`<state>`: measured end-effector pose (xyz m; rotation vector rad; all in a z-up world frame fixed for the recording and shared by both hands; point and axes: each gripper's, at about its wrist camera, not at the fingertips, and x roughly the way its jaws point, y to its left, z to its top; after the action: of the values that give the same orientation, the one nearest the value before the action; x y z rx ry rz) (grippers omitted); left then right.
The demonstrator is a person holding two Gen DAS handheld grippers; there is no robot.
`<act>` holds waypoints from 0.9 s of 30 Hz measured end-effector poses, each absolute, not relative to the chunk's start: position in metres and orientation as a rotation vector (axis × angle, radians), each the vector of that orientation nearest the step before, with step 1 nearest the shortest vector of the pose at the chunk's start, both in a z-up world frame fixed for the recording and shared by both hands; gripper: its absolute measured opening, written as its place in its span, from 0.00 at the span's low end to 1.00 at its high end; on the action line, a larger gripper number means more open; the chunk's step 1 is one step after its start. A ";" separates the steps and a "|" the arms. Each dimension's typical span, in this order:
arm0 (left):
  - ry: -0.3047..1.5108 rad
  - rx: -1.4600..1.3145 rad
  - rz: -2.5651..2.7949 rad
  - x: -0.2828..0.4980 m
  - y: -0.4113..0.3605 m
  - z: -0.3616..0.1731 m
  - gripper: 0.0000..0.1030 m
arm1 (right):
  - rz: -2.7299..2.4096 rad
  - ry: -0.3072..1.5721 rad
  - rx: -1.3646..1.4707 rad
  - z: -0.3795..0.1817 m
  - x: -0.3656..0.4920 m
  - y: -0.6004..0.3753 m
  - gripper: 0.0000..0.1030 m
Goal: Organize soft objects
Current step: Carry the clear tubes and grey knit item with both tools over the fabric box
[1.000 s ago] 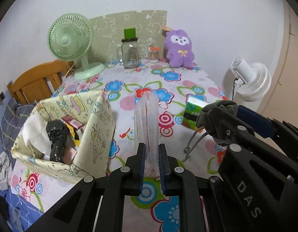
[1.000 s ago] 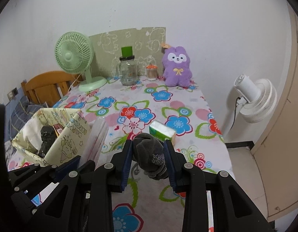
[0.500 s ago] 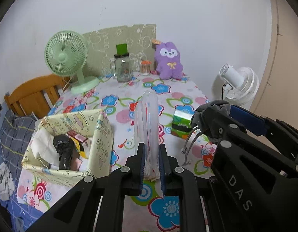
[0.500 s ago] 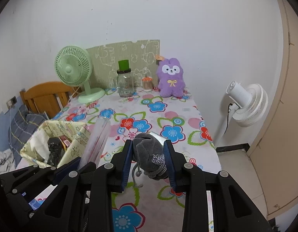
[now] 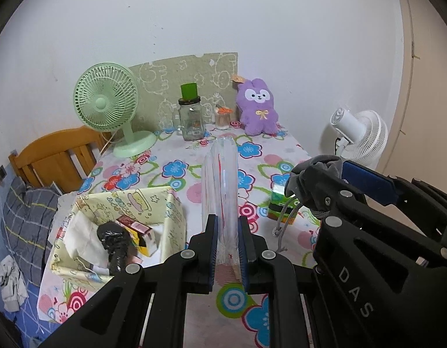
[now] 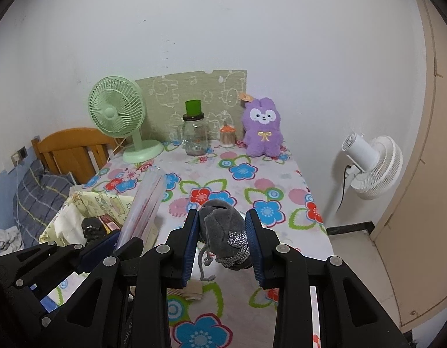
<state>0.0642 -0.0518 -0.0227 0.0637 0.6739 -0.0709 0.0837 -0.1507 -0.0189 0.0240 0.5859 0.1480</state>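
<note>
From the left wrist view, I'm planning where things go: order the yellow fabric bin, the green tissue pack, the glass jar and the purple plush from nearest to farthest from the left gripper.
1. Yellow fabric bin, just left of the left gripper.
2. Green tissue pack, right, mid-table; close to the bin's rank.
3. Glass jar, far centre.
4. Purple plush, far right, by the wall.

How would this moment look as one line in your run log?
left claw: shut on clear plastic bag | right claw: shut on grey drawstring pouch | both above table
</note>
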 end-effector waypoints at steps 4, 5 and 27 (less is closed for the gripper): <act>0.662 0.064 -0.060 0.066 -0.042 -0.020 0.11 | 0.156 0.573 0.016 -0.015 0.087 -0.141 0.35; 0.656 0.066 -0.053 0.067 -0.040 -0.019 0.11 | 0.158 0.574 0.015 -0.014 0.088 -0.138 0.35; 0.682 0.051 -0.008 0.083 0.019 -0.025 0.11 | 0.233 0.615 0.001 -0.020 0.112 -0.078 0.35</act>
<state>0.0826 0.0194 -0.0247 0.0514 0.6819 -0.0081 0.1124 -0.0780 -0.0198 0.0013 0.6153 0.2329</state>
